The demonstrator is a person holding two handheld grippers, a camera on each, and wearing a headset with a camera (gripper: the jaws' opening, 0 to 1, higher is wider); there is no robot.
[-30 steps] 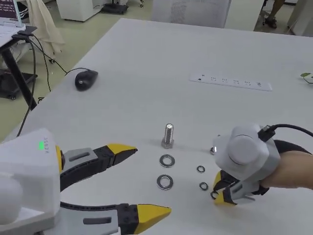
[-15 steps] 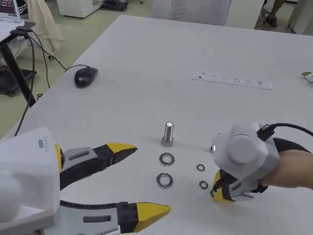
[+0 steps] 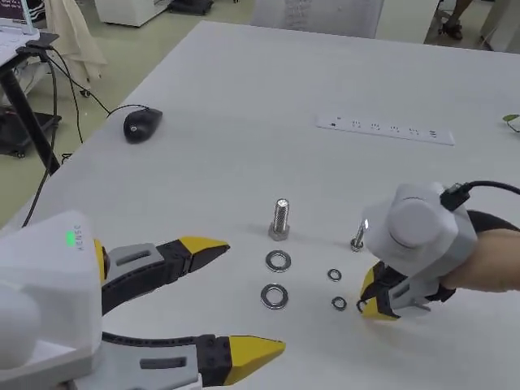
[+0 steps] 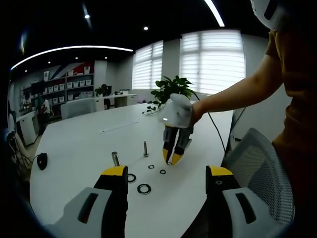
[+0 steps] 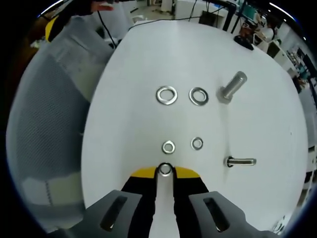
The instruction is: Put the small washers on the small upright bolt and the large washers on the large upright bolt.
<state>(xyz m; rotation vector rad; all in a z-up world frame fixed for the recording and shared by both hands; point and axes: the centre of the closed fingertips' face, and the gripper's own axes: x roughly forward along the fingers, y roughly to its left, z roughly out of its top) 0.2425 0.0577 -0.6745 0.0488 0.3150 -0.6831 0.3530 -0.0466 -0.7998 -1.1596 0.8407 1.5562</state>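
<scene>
**Right tool (image 3: 367,307) closed on one small washer (image 5: 166,169); left tool (image 3: 237,297) open**

Nearest the person, well to the near left of the large bolt (image 3: 279,219), the left tool is seen above the table (image 3: 244,122) with its yellow-tipped jaws spread wide.

To the near right of the large bolt, the right tool is pointed down at the table. Its jaws are closed on the small washer, which is seen pinched between the yellow tips in the right gripper view. Whether that washer is lifted clear of the table cannot be told.

A second small washer (image 3: 339,303) lies flat just beside those tips, on the side toward the large bolt. A third small washer (image 3: 334,275) lies a little farther on, apart from the second.

Directly in front of the large bolt, two bigger rings are laid flat in a line. The near large washer (image 3: 275,296) is set apart from the far large washer (image 3: 278,261). The far one lies just beside the bolt's base without touching it.

The large bolt is stood upright on its head. The small bolt (image 3: 358,238) is stood upright to its right, close beside the body of the right tool.

Well beyond the large bolt, a computer mouse (image 3: 142,124) is seen to the far left. A white power strip (image 3: 383,130) is seen to the far right.
</scene>
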